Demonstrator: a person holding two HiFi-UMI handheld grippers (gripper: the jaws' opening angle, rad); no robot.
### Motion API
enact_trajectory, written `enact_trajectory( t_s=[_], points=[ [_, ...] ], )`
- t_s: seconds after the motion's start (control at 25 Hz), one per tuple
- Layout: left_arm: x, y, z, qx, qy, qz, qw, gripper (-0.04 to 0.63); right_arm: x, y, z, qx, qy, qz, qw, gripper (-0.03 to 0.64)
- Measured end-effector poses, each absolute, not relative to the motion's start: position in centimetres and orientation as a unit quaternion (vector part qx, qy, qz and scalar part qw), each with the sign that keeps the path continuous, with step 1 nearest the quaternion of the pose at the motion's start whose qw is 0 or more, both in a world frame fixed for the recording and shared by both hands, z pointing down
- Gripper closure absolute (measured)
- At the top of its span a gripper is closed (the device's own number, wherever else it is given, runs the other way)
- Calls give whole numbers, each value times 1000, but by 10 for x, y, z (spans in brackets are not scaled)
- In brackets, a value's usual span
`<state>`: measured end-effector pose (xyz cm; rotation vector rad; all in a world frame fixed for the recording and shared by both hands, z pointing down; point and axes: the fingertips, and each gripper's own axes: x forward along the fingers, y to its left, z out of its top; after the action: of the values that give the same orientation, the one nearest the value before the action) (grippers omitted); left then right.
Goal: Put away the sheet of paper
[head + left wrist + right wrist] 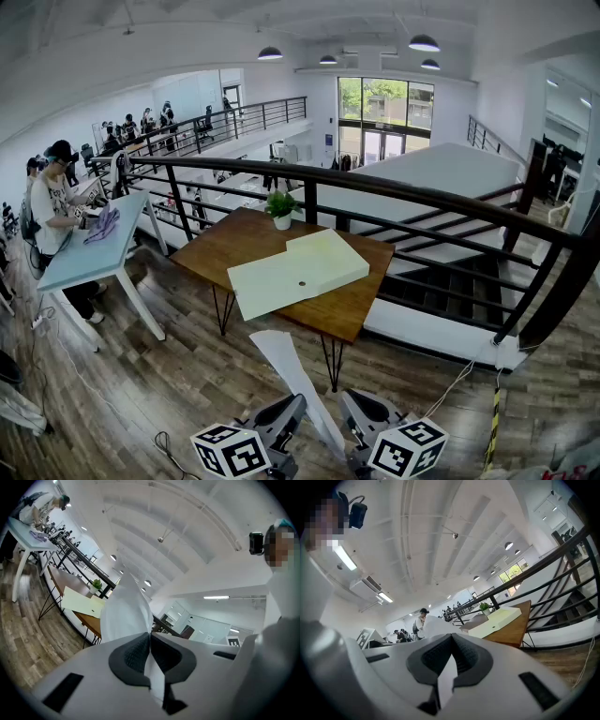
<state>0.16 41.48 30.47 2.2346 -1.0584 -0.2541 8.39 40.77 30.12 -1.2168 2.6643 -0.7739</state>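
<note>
The sheet of paper (295,375) is in the air, well short of the table (234,239). Both grippers hold it by its near edge at 6 o'clock in the head view, and its free end rises toward 12 o'clock. The left gripper (286,412) has its jaws pressed together on the sheet: in the left gripper view the paper (124,616) passes down between the dark pads and billows up beyond them toward 11 o'clock. The right gripper (364,412) pinches it too, with a white strip (445,677) caught in the seam of its closed jaws and the rest of the sheet showing past them at 11 o'clock. Gripping one edge at two points just beside each other probably keeps the limp sheet from drooping or twisting while it is carried. This leaves the far end unsupported, and it curls. Straight ahead at 12 o'clock, a flat pale box (295,267) lies on the table, with a potted plant (281,208) behind it by the railing (422,197). The box looks like the likely place for the sheet, though no opening can be made out from here.
</note>
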Motion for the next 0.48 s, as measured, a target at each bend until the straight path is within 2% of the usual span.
enact_trajectory(
  t_s=[0.48],
  points=[
    [1,406,304,856,-388,-96,328,572,79,405,302,-391,878,-266,71,591]
  ],
)
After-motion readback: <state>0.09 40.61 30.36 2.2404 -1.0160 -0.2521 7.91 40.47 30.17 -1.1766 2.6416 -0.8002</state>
